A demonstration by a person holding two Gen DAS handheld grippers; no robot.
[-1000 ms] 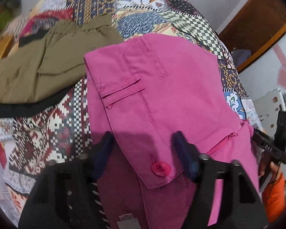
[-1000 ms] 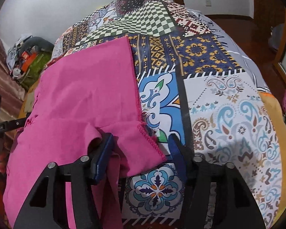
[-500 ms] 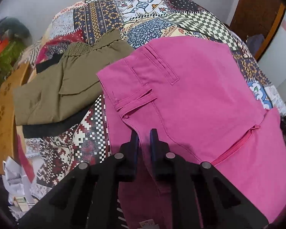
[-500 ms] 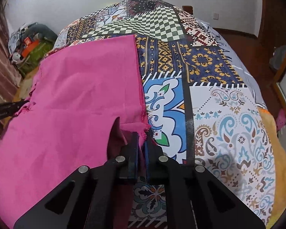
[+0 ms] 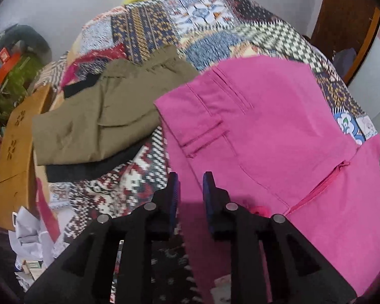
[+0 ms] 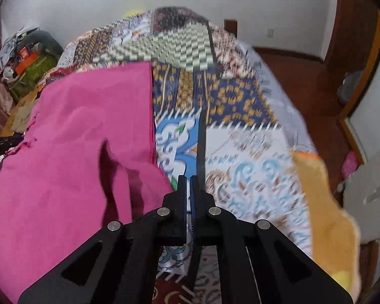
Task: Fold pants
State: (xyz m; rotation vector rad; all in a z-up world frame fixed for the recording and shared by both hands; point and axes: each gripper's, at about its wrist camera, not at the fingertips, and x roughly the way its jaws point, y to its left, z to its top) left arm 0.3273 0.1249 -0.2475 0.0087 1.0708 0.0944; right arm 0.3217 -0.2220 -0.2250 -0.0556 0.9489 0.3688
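Note:
Bright pink pants lie spread on a patchwork bedspread, pocket side up. My left gripper hovers at the waistband's left edge. Its jaws are opening: shaded pink cloth shows in the gap and the pads do not seem to press on it. In the right wrist view the pants cover the left half of the bedspread. My right gripper is shut at the hem corner, and the cloth rises to its left finger in a tented fold.
Olive pants lie folded on a black garment left of the pink pair. A brown board and crumpled papers sit at the bed's left edge. An orange blanket drapes the right side; bags stand by the wall.
Both grippers went from wide open to closed on the pink cloth. Since then the left jaws have parted again, and the right gripper has risen, pulling the hem corner up into a fold.

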